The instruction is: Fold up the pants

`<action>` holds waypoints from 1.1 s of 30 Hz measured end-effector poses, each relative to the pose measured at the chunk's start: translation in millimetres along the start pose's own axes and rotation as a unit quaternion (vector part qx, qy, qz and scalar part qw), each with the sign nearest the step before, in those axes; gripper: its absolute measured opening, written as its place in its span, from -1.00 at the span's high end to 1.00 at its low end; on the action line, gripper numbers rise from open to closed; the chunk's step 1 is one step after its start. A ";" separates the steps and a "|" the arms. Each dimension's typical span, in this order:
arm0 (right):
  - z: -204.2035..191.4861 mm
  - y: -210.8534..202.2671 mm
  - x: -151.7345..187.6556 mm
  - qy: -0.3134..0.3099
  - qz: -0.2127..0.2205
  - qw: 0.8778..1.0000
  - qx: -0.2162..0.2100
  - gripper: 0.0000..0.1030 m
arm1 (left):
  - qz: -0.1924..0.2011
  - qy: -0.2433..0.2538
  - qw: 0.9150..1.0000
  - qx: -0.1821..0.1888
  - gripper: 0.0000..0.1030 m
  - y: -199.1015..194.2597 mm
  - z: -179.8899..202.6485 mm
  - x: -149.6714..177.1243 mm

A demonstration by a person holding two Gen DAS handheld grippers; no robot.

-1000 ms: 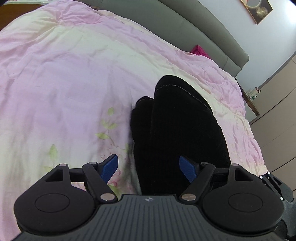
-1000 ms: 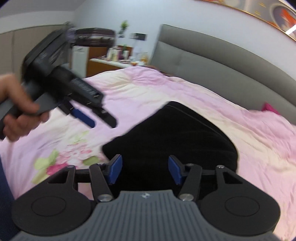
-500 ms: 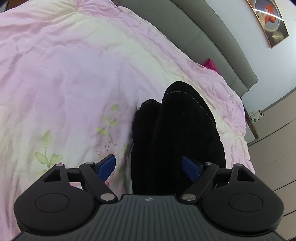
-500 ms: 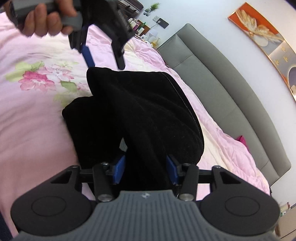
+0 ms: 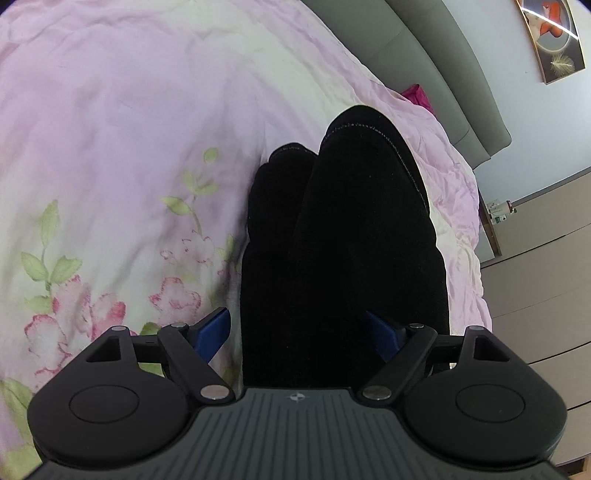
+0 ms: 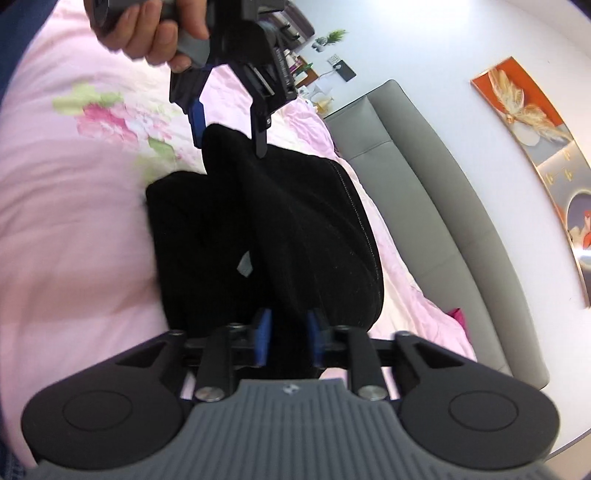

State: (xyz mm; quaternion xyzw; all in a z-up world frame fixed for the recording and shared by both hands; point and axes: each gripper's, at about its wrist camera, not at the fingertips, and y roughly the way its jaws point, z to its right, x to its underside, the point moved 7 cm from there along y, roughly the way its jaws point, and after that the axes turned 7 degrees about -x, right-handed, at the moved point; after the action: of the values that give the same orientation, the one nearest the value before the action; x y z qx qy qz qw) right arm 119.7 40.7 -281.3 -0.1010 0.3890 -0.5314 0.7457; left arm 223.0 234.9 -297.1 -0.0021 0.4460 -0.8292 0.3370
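Note:
Black pants [image 5: 351, 240] lie folded in a thick bundle on a pink flowered bedspread [image 5: 129, 147]. My left gripper [image 5: 299, 332] is open wide and straddles one end of the bundle; its left pad stands clear of the cloth. The right wrist view shows the same left gripper [image 6: 229, 136], held by a hand [image 6: 155, 33], with its fingers on either side of the far end of the pants [image 6: 295, 221]. At the near end my right gripper [image 6: 289, 338] is closing, and its blue pads squeeze a fold of black cloth between them.
A grey padded headboard [image 6: 424, 184] runs along the far side of the bed. A magenta item [image 5: 415, 92] lies against it. Beige drawers [image 5: 535, 277] stand beyond the bed's right edge, and a cluttered bedside table [image 6: 306, 70] at the far end.
My right gripper rolled, came down to the pants and narrowed its jaws onto a fold. The left gripper sank closer over the other end and stayed wide.

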 end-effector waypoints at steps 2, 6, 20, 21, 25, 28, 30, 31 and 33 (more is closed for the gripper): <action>-1.0 15.6 -2.3 -0.015 -0.015 1.000 0.016 0.40 | 0.000 0.007 1.000 0.021 -0.31 1.8 4.0 2.9; 7.8 34.2 -1.6 0.011 -0.026 1.000 0.004 0.59 | 0.002 0.016 0.999 0.035 0.17 -10.0 13.6 10.3; 9.8 16.6 5.1 0.025 -0.017 0.998 -0.062 0.48 | -0.007 -0.010 1.000 0.005 0.08 -5.3 10.6 24.0; 12.9 11.5 0.3 0.047 0.003 0.995 -0.085 0.47 | -0.002 -0.011 1.000 0.003 -0.03 -8.4 8.6 23.9; 53.6 -15.2 -17.6 0.188 0.081 0.967 -0.152 0.51 | 0.003 -0.015 1.000 -0.002 -0.20 -10.1 5.8 22.9; 91.9 -8.7 -33.2 0.253 0.096 0.952 -0.143 0.31 | 0.000 -0.021 1.000 0.006 -0.20 -9.6 6.9 23.7; 118.7 7.8 -43.3 0.278 0.081 0.948 -0.134 0.26 | 0.005 -0.020 1.000 0.007 -0.19 -14.2 7.3 24.1; 131.2 19.5 -47.6 0.293 0.070 0.945 -0.130 0.26 | 0.010 -0.019 1.000 0.007 -0.17 -17.6 7.8 24.5; 158.2 44.1 -50.3 0.324 0.049 0.937 -0.121 0.26 | 0.023 -0.012 1.000 0.007 -0.17 -24.0 9.3 23.7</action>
State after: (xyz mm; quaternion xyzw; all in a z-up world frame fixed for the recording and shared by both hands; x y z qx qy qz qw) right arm 253.2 61.3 -175.4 0.0071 0.6753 -0.4469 0.5867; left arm 194.1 223.8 -280.8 0.0006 0.4358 -0.8245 0.3610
